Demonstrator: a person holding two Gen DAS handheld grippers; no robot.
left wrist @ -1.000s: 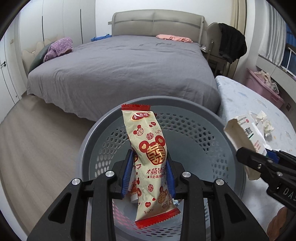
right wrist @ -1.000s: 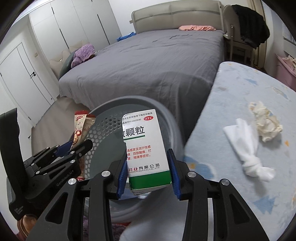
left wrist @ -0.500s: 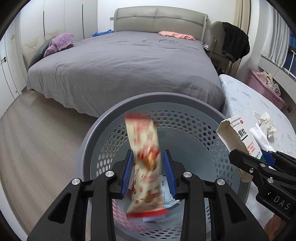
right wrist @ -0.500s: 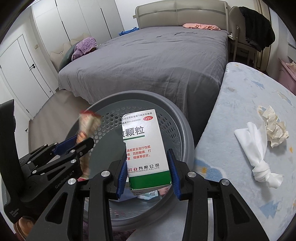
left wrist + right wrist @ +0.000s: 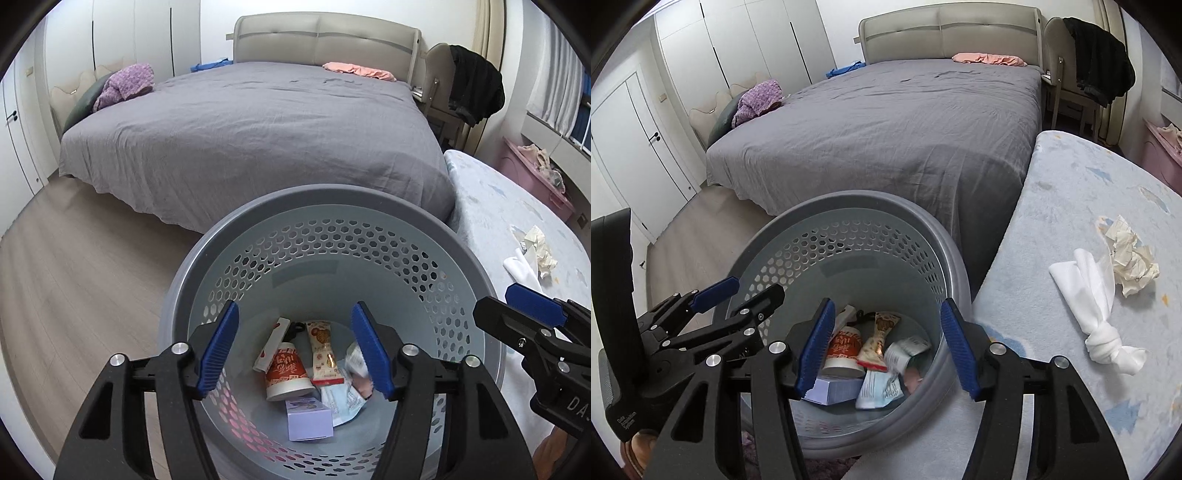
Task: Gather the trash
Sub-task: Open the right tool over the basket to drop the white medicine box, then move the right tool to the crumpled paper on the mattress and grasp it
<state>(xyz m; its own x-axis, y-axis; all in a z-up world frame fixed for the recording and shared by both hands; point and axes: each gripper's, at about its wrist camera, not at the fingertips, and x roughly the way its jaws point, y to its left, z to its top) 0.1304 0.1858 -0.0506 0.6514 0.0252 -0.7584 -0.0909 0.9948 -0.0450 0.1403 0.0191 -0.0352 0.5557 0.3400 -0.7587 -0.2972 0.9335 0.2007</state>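
Observation:
A grey perforated waste basket (image 5: 369, 206) stands on the floor below both grippers; it also shows in the right wrist view (image 5: 849, 206). Inside lie a snack wrapper (image 5: 323, 350), a red and white cup (image 5: 286, 371), a lilac box (image 5: 308, 419), a medicine box (image 5: 905, 350) and other packets. My left gripper (image 5: 295, 343) is open and empty over the basket. My right gripper (image 5: 886, 339) is open and empty over the basket. A knotted white cloth (image 5: 1097, 306) and a crumpled paper (image 5: 1130, 254) lie on the light blue table (image 5: 1071, 192) to the right.
A large bed with a grey cover (image 5: 258, 122) stands behind the basket. A chair with a black jacket (image 5: 472, 85) is at the back right. White wardrobe doors (image 5: 635, 140) line the left wall. A pink bin (image 5: 532, 177) stands far right.
Both grippers have opened. The snack wrapper fell from the left gripper and the medicine box from the right gripper into the basket.

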